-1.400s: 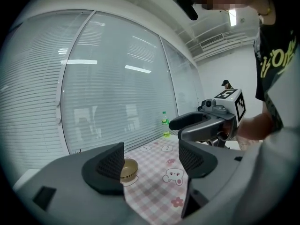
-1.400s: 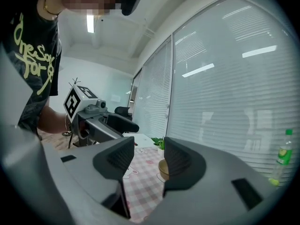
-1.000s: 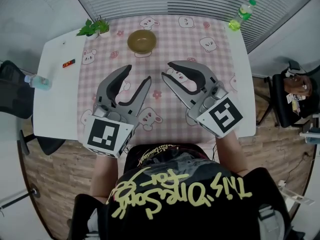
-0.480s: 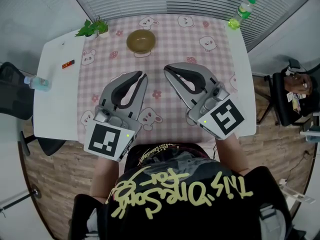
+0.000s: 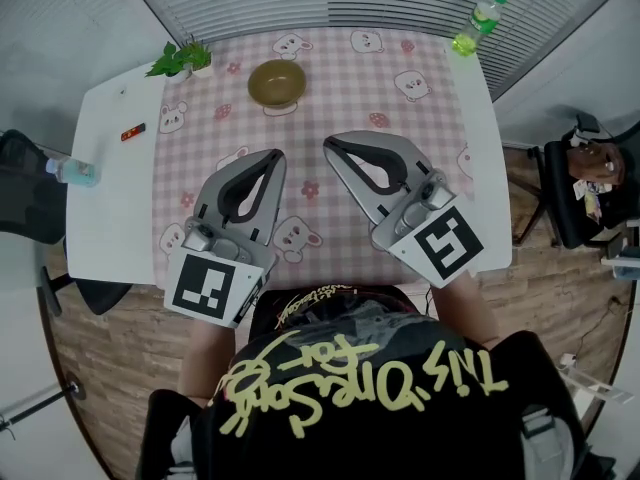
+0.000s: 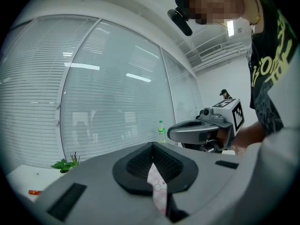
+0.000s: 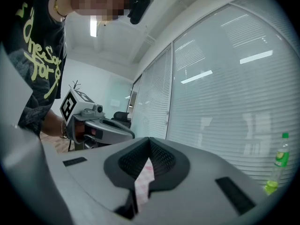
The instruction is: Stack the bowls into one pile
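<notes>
**Above the checked cloth, both grippers shut on nothing**

At the far end of the pink-and-white checked tablecloth with bear prints (image 5: 330,78), the olive-brown round bowl (image 5: 277,81) sits alone, well apart from both tools. The left gripper (image 5: 275,154) has just been closing its jaws, which now meet tip to tip with nothing between them. The right gripper (image 5: 330,144) is likewise closed and empty.

Only one bowl shape shows, and whether others nest inside it cannot be told. The pile therefore looks either finished or short of bowls to add.

Yellow script on the person's black shirt (image 5: 380,388) seems to read "This One Song For". The label on the green plastic bottle (image 5: 478,28) is too small to read. The black-and-white marker cubes (image 5: 207,286) carry patterns, not words.
</notes>
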The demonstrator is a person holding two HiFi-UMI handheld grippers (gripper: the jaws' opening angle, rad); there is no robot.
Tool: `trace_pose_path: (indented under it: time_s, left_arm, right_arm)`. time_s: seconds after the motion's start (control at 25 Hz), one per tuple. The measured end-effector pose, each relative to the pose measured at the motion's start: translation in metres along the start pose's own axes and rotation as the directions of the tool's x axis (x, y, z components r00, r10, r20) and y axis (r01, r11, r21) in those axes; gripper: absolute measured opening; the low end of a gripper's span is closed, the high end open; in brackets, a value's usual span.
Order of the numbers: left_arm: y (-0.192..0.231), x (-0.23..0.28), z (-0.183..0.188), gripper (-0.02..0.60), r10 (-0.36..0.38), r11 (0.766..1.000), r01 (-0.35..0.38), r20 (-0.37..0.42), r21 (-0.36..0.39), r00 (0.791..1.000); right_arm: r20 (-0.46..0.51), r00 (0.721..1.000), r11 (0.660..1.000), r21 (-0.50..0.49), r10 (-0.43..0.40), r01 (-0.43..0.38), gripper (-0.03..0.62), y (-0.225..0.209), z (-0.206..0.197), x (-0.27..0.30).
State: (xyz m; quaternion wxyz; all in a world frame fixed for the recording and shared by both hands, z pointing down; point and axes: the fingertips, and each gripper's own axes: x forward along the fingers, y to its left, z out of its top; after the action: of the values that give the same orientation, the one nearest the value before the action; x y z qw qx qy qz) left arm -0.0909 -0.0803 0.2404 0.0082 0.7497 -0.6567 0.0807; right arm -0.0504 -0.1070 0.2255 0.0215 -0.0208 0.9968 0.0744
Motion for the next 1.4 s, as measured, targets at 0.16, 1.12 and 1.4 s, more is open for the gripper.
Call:
trace_pose_path:
  time_s: [0.16, 1.12, 1.4]
  left_arm:
    - [0.0, 0.002, 0.0, -0.003, -0.001, 1.0, 0.001, -0.009, -0.001, 1.0]
    - [-0.003, 0.012, -0.012, -0.003, -0.014, 1.0, 0.014, -0.031, -0.008, 0.999]
    - [-0.004, 0.017, -0.012, -0.003, -0.019, 1.0, 0.019, -0.036, -0.006, 0.999]
  right_arm:
    - [0.016, 1.0, 1.0, -0.002, 0.009, -0.009, 0.003, 0.001, 0.005, -0.002]
    - [0.014, 0.999, 0.995, 0.094, -0.036, 0.035, 0.003, -0.012, -0.003, -0.006]
    - [0.008, 0.999, 0.995, 0.094, -0.036, 0.035, 0.002, -0.014, -0.005, -0.007]
